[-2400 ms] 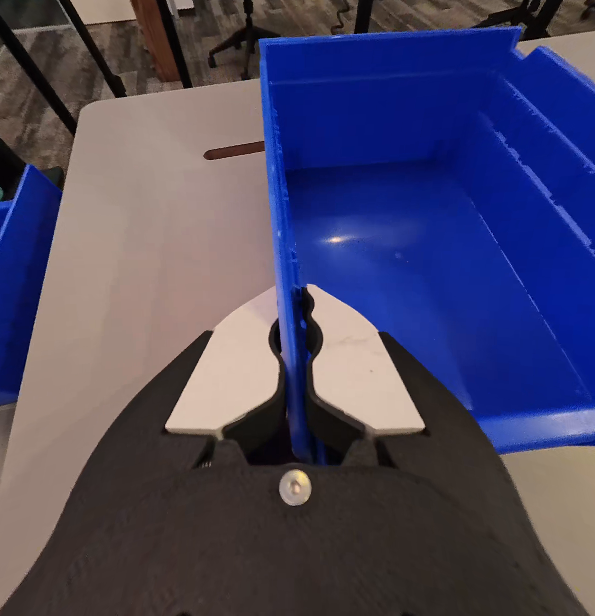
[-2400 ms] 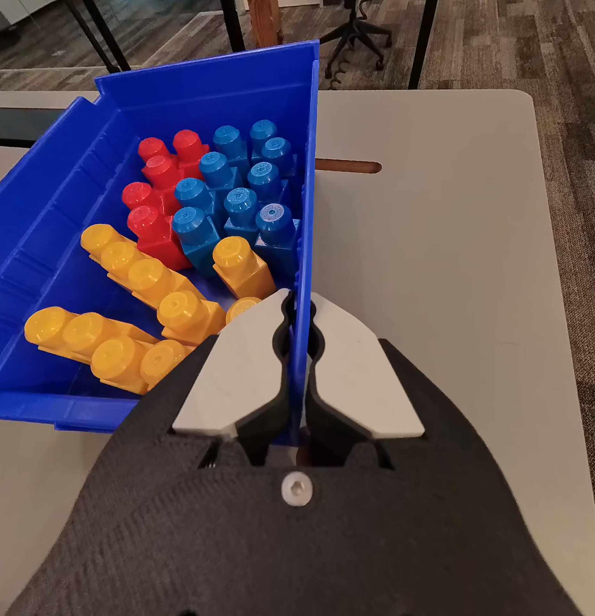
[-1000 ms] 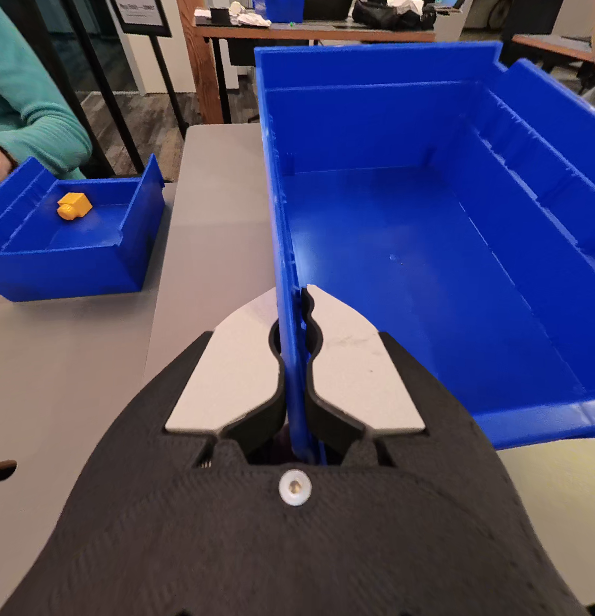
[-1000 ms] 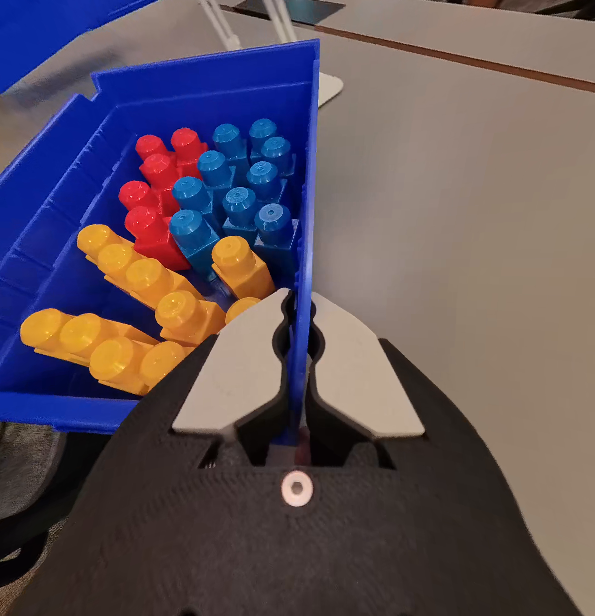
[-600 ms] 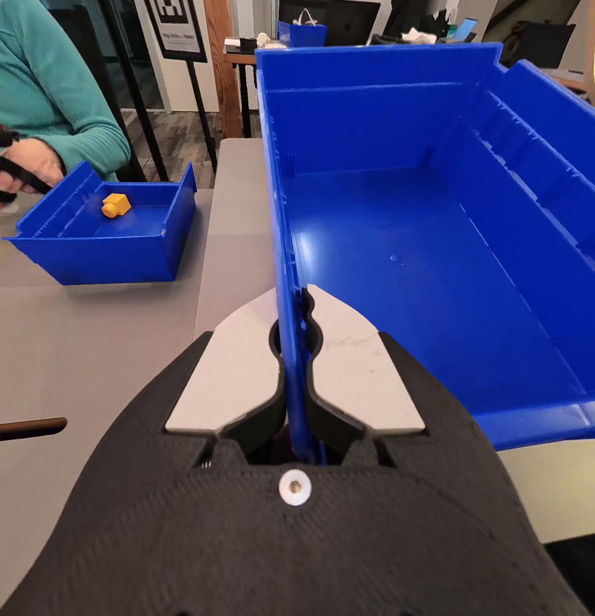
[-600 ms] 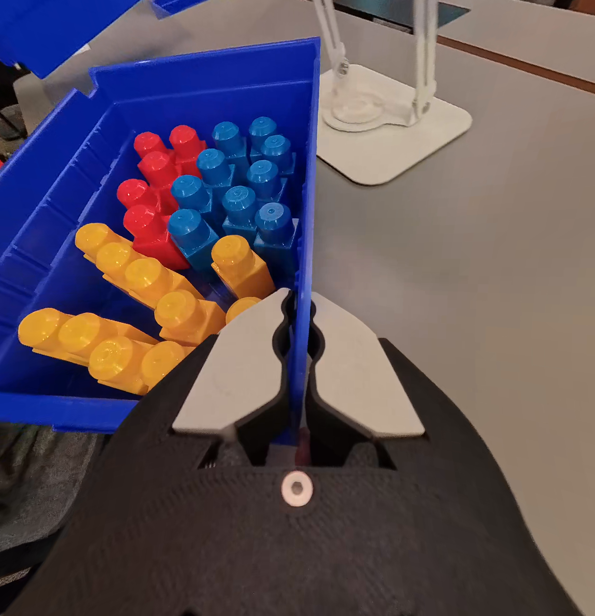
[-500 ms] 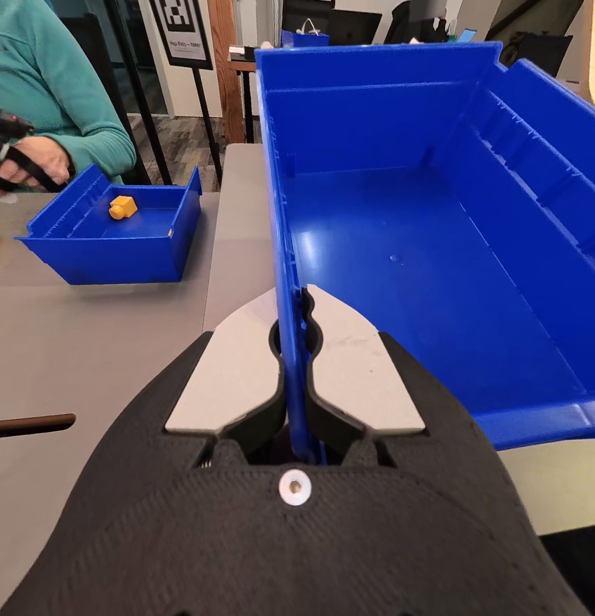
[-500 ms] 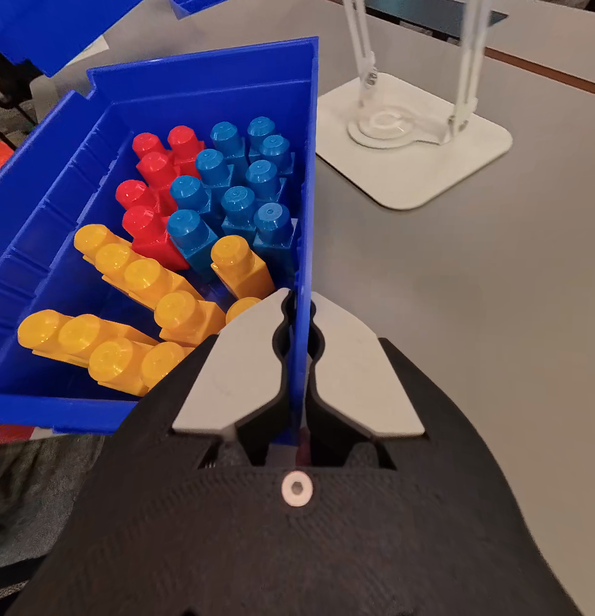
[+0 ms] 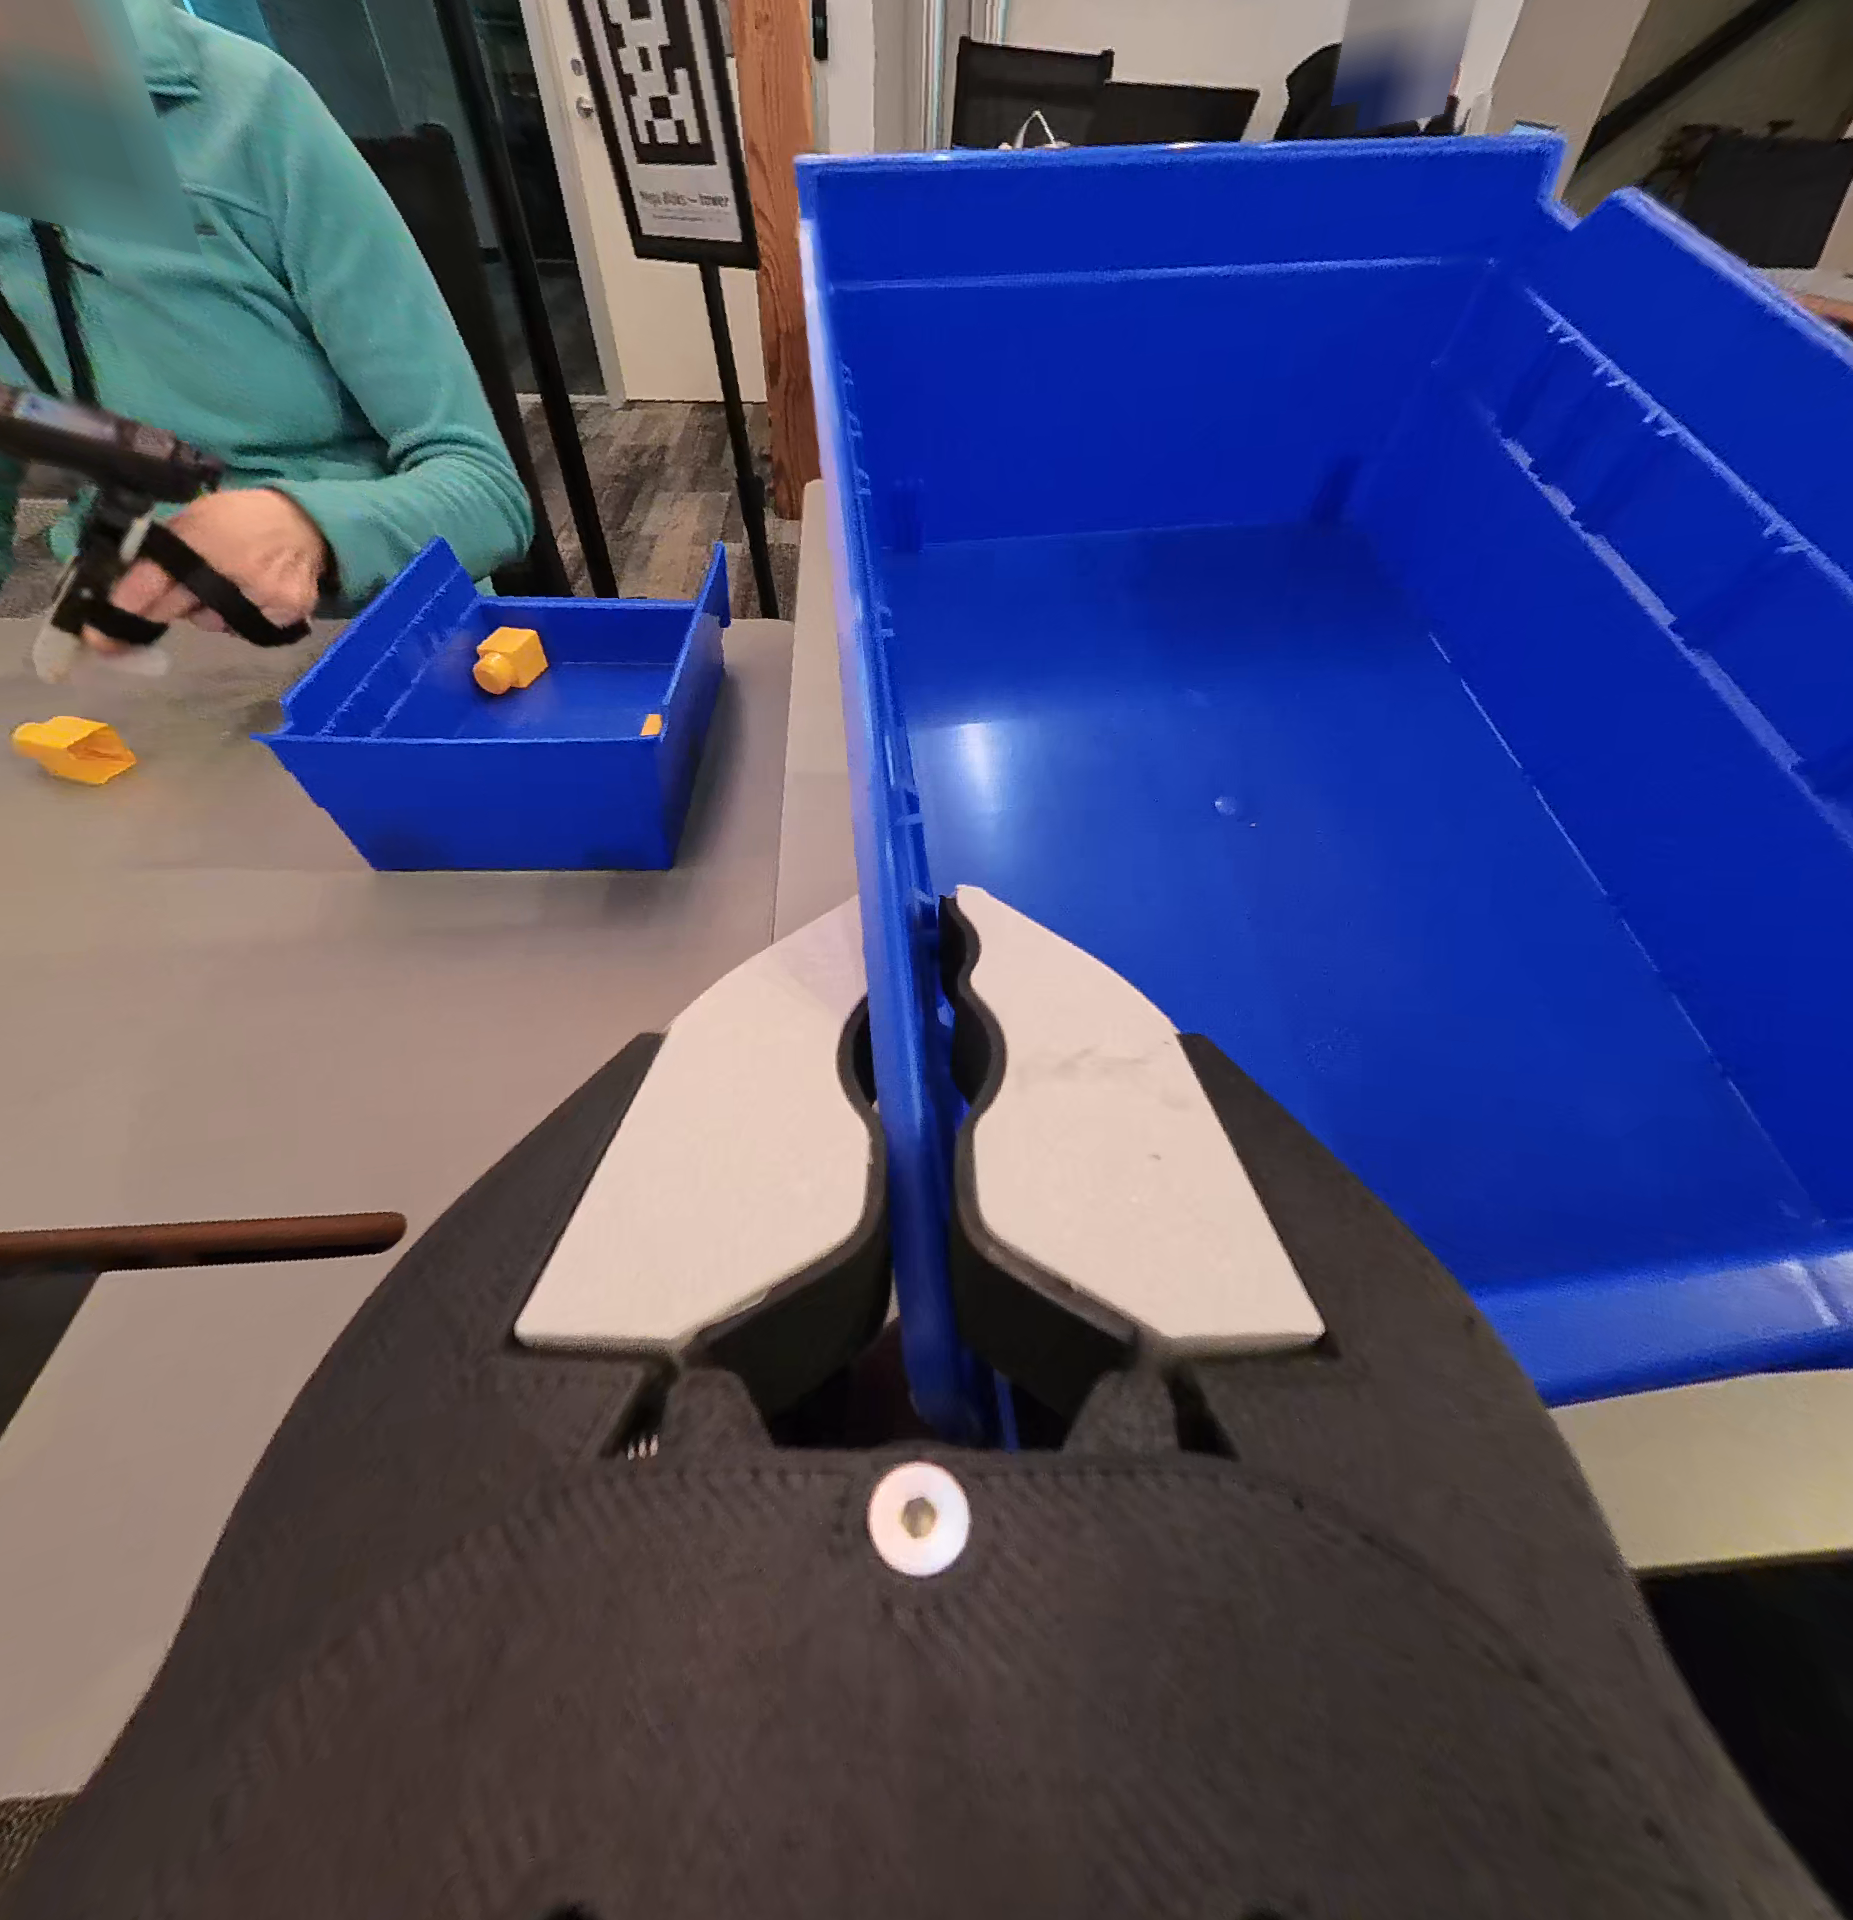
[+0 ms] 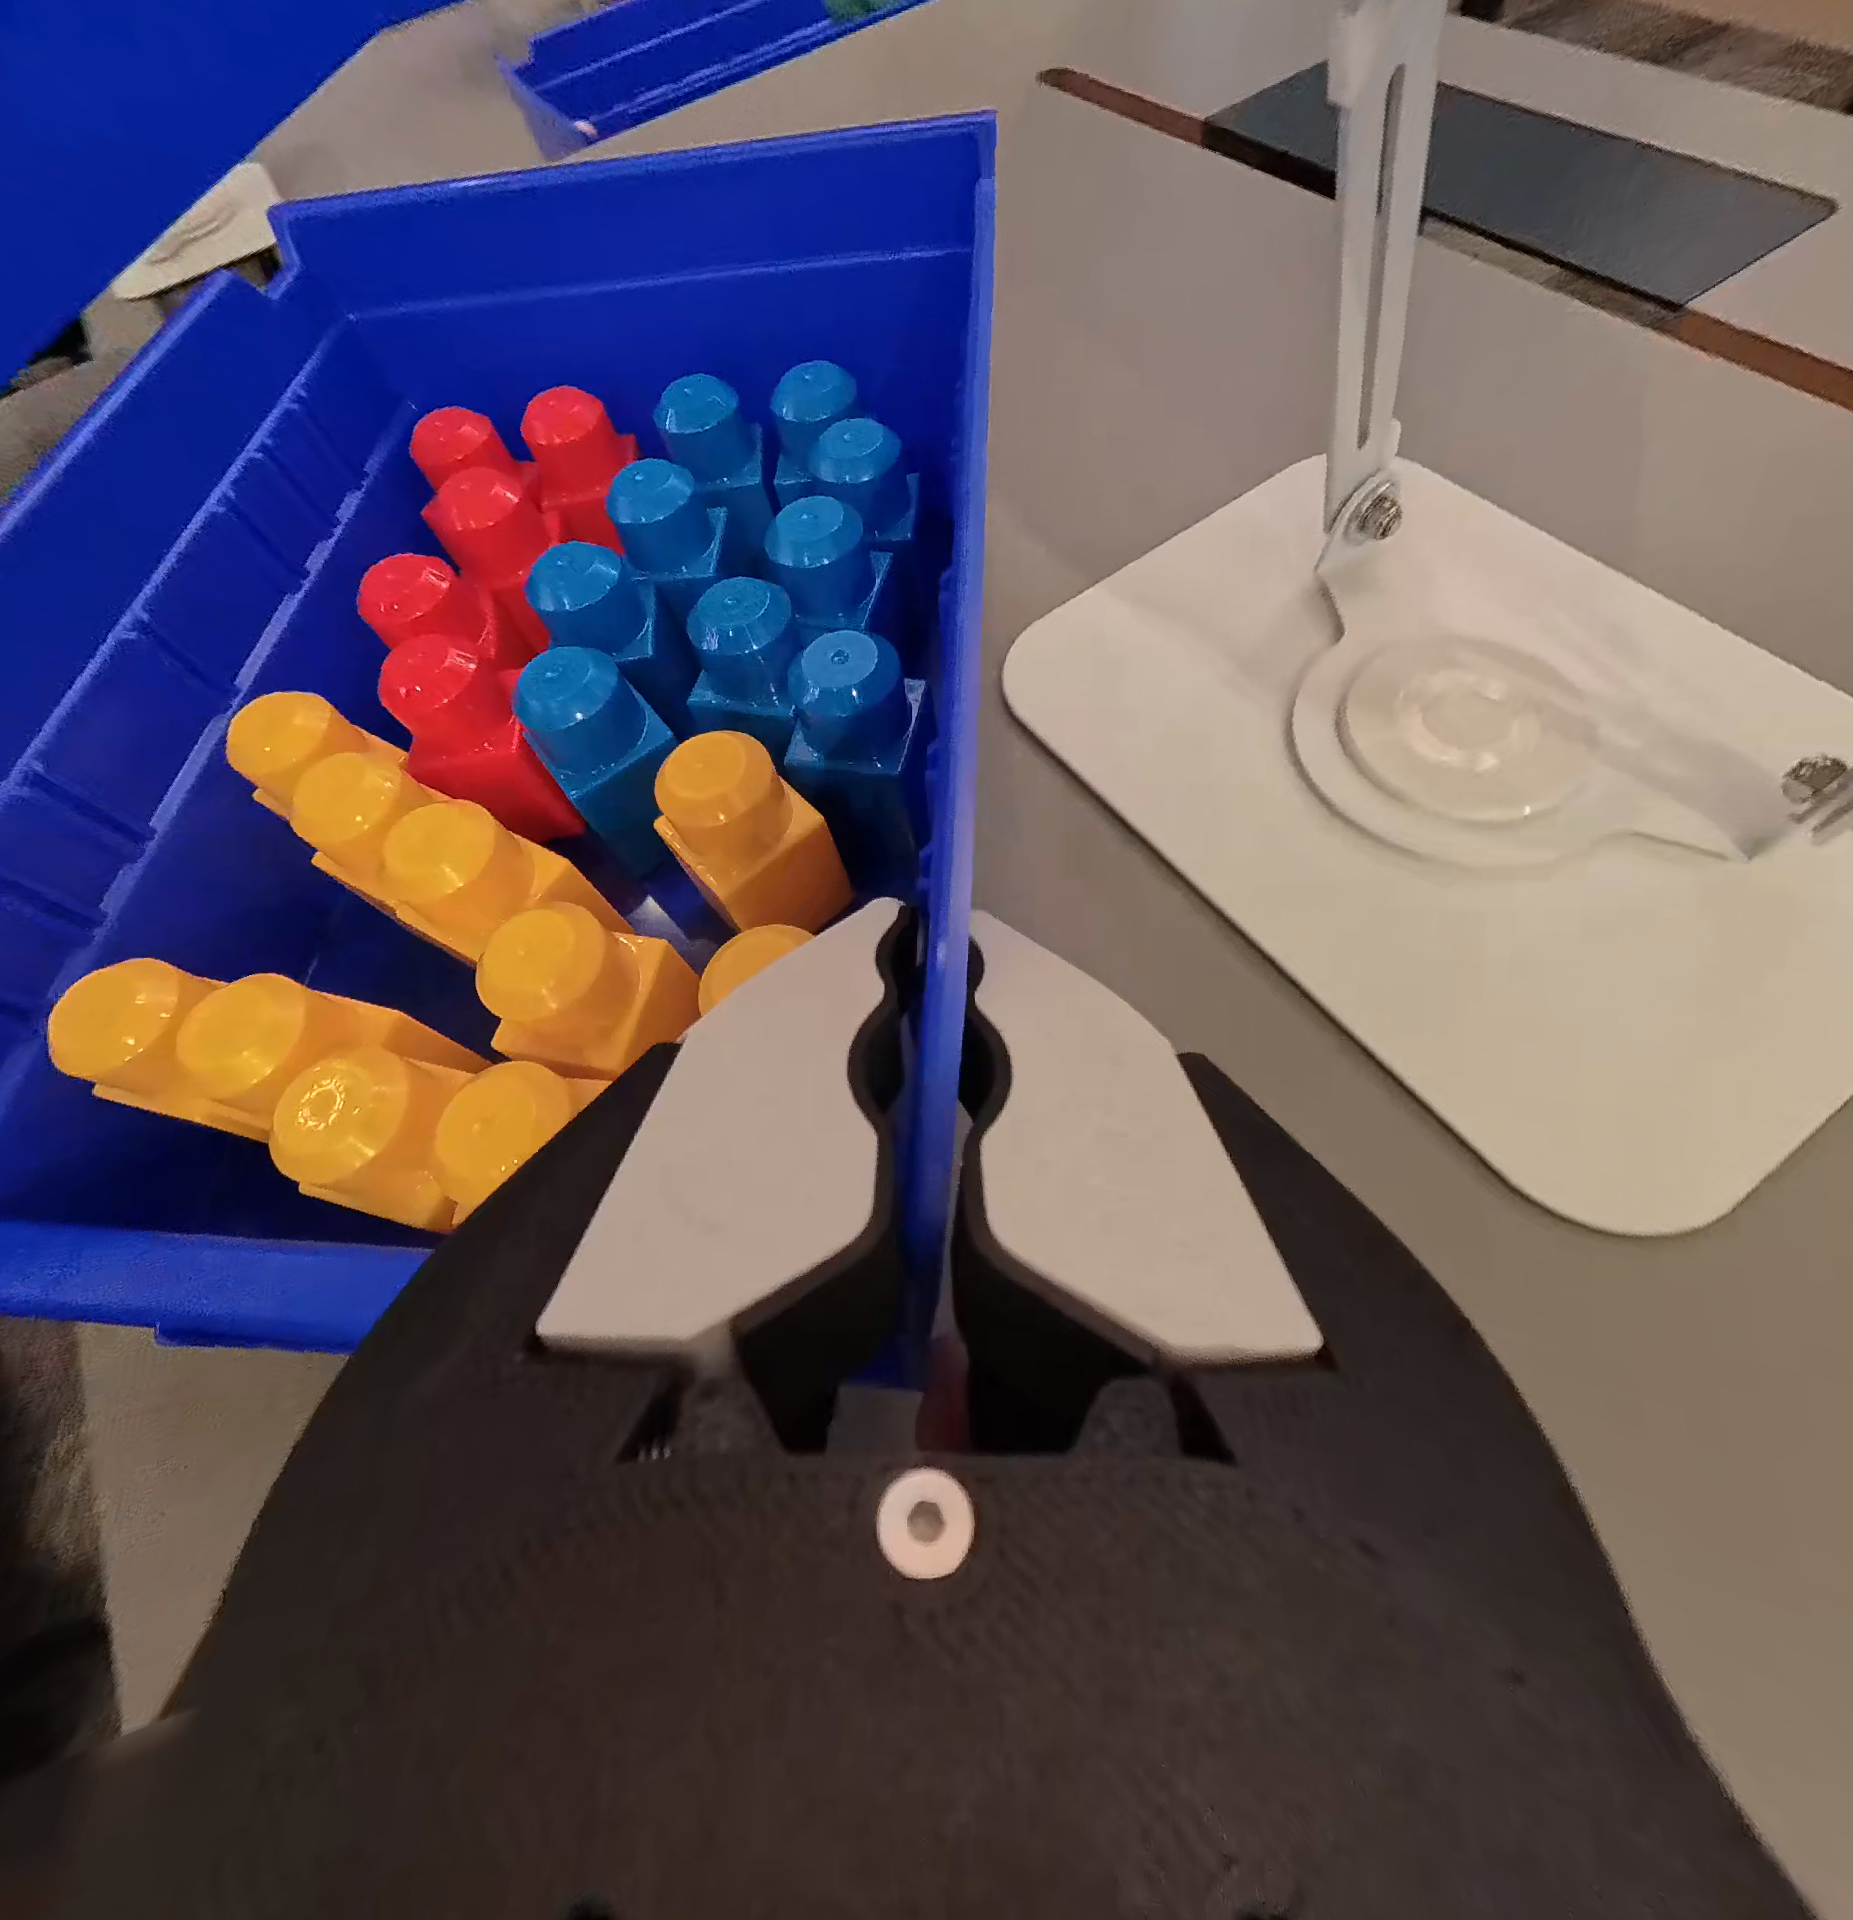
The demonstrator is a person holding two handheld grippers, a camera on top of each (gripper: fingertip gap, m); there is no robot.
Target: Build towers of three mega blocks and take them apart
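Jaws of the left gripper are clamped on the left side wall of an empty blue bin; the wall runs straight down the slot between the pads. Jaws of the right gripper are clamped likewise on the right side wall of a second blue bin, which carries the mega blocks: yellow ones lying nearest, red ones and blue ones standing behind. Judgement: each bin is pinched by its thin wall as a handle, so that both can be carried to a worktop; no tower work has begun.

Hidden or unclear: the lower part of each gripped wall vanishes inside the gripper body. Whether either bin rests on a worktop or hangs clear cannot be told. One yellow block is half covered by the right gripper's inner finger. At the far left, a person's hand works another tool near a small bin; a white stand base lies beside the loaded bin.
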